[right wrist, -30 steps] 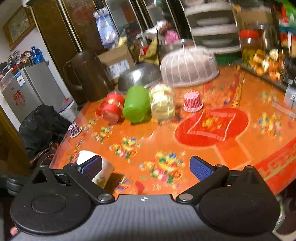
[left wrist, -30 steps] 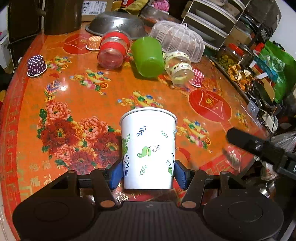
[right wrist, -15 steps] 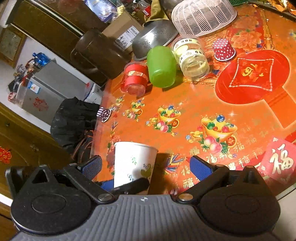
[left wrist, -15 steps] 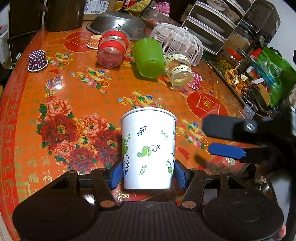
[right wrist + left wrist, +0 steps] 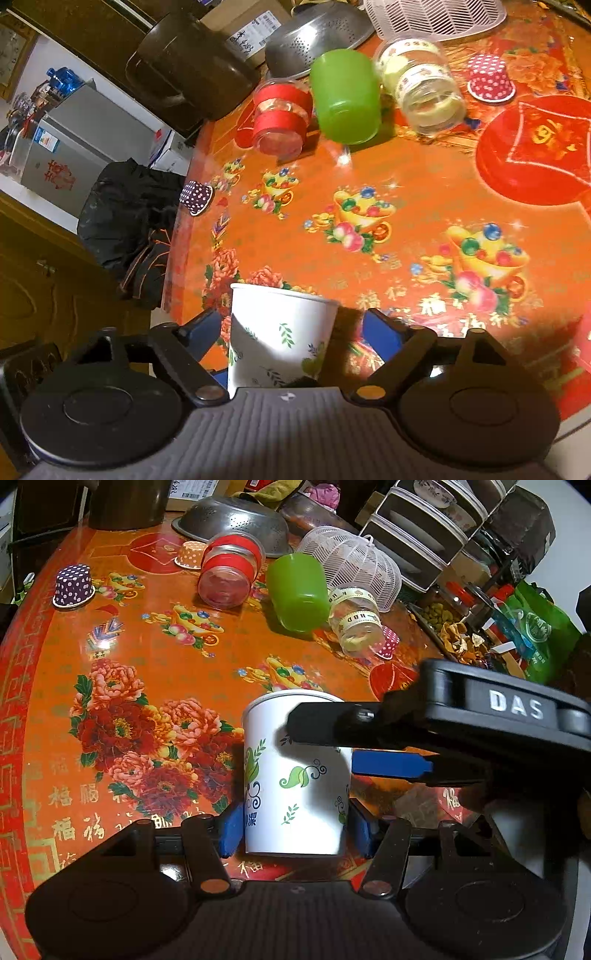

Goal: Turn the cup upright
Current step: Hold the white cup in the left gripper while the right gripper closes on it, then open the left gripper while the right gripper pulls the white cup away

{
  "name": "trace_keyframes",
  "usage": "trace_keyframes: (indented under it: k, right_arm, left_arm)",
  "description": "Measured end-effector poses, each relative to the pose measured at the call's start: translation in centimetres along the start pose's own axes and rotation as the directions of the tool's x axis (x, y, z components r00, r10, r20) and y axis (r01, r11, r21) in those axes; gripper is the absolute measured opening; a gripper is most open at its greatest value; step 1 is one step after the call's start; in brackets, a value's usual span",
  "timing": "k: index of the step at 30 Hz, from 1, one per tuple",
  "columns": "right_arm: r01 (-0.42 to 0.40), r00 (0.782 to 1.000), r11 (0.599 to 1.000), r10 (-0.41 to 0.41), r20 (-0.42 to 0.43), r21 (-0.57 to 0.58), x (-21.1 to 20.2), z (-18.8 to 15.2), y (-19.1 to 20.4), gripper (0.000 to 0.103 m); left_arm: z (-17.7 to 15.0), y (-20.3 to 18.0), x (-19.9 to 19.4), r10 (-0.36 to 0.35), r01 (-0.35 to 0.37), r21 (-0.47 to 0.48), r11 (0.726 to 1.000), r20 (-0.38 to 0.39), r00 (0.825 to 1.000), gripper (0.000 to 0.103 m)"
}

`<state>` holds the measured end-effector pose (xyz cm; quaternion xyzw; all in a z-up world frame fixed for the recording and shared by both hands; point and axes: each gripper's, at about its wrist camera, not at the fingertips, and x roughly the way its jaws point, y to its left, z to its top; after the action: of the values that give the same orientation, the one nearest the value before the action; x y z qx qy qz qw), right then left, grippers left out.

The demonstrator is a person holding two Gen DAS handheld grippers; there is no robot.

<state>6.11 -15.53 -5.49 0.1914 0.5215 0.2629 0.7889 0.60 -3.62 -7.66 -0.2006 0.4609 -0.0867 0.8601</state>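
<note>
A white paper cup (image 5: 295,775) with green leaf prints sits with its wide rim away from the camera. My left gripper (image 5: 295,829) is shut on the paper cup near its narrow base and holds it over the orange table. My right gripper (image 5: 286,332) is open, with one blue pad on each side of the cup (image 5: 277,336). In the left wrist view the right gripper (image 5: 388,746) reaches in from the right, one finger across the cup's front and one beside it.
At the back of the table lie a red jar (image 5: 229,576), a green cup (image 5: 299,590) and a clear jar (image 5: 356,622) on their sides. Small dotted paper cups (image 5: 72,585), a metal colander (image 5: 236,520) and a white mesh cover (image 5: 351,561) stand nearby.
My right gripper has come in from the right and closed the distance, so its open fingers now straddle the cup. The left gripper keeps its hold and has barely moved.
</note>
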Motion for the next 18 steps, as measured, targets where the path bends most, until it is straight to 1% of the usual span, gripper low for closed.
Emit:
trace_keyframes:
  k: [4, 7, 9, 18]
  right_arm:
    - [0.003, 1.000, 1.000, -0.004, -0.022, -0.014, 0.9, 0.2, 0.9, 0.080]
    - [0.008, 0.999, 1.000, -0.008, -0.031, -0.019, 1.5, 0.5, 1.2, 0.078]
    - [0.010, 0.999, 1.000, -0.010, -0.035, -0.019, 1.6, 0.5, 1.2, 0.078]
    - [0.013, 0.999, 1.000, -0.014, -0.049, -0.016, 2.3, 0.6, 0.9, 0.070]
  left_arm:
    - [-0.1, 0.1, -0.1, -0.004, 0.004, -0.002, 1.000, 0.001, 1.000, 0.061]
    - [-0.1, 0.1, -0.1, -0.002, 0.002, -0.004, 1.000, 0.004, 1.000, 0.061]
    - [-0.1, 0.1, -0.1, -0.003, 0.003, -0.006, 1.000, 0.003, 1.000, 0.061]
    - [-0.1, -0.1, -0.1, 0.007, -0.007, 0.001, 1.000, 0.006, 1.000, 0.061]
